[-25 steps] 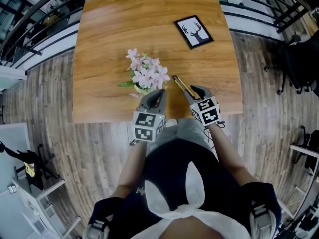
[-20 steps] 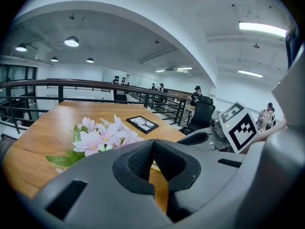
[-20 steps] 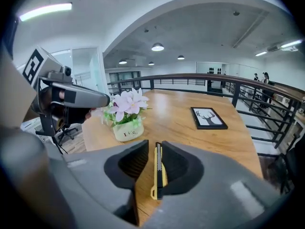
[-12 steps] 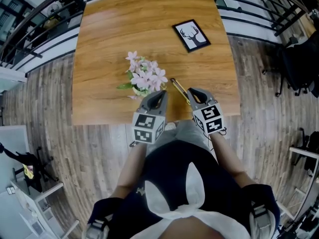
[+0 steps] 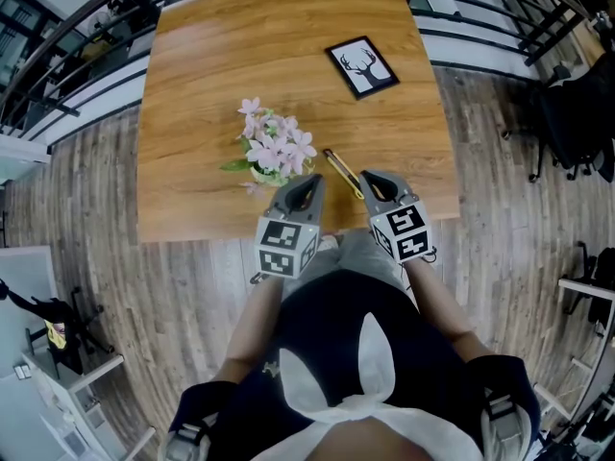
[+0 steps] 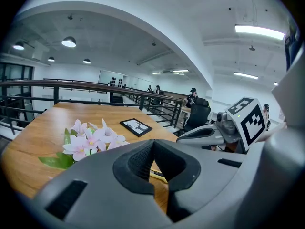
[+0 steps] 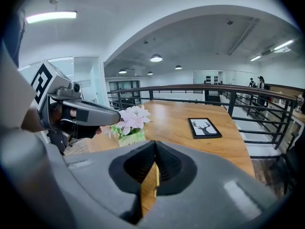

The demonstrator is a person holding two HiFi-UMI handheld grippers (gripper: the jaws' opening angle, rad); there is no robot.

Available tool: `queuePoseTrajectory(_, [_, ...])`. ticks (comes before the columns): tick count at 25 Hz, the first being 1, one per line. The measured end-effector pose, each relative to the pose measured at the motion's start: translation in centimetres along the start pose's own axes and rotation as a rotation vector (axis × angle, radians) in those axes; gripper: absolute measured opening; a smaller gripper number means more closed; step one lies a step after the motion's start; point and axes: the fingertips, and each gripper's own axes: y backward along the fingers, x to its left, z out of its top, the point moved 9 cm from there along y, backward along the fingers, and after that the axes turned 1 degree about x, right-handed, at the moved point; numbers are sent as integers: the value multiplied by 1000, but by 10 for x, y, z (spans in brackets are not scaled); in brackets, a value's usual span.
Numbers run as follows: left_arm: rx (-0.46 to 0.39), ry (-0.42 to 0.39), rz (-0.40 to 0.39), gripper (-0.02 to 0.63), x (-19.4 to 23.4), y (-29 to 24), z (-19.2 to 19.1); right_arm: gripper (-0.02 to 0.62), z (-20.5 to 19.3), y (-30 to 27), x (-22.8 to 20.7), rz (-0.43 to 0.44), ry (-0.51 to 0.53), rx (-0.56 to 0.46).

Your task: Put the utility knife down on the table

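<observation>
The utility knife point(image 5: 342, 173), slim and yellow and black, lies flat on the wooden table point(image 5: 240, 56) near its front edge. My right gripper point(image 5: 371, 180) hovers just right of the knife's near end. Its jaws have just been closing and now stand shut with nothing between them. In the right gripper view a yellow sliver of the knife point(image 7: 156, 179) shows below the right gripper point(image 7: 155, 144). My left gripper point(image 5: 308, 182) is shut and empty, left of the knife. The knife point(image 6: 157, 176) peeks out under the left gripper point(image 6: 153, 144).
A small pot of pink flowers point(image 5: 274, 150) stands just beyond the left gripper. A black-framed deer picture point(image 5: 361, 65) lies at the far right of the table. A black railing point(image 7: 228, 92) runs past the table's far side, and wood floor surrounds it.
The right gripper has drawn back a little from the knife and its jaws have closed. The knife stays lying on the table. The left gripper has hardly moved.
</observation>
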Motion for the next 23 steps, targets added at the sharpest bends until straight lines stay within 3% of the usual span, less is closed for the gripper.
queuePoseTrajectory(23, [11,-5,-16,17,-7,2,-7,-3,-8,6,3,-19,12,17])
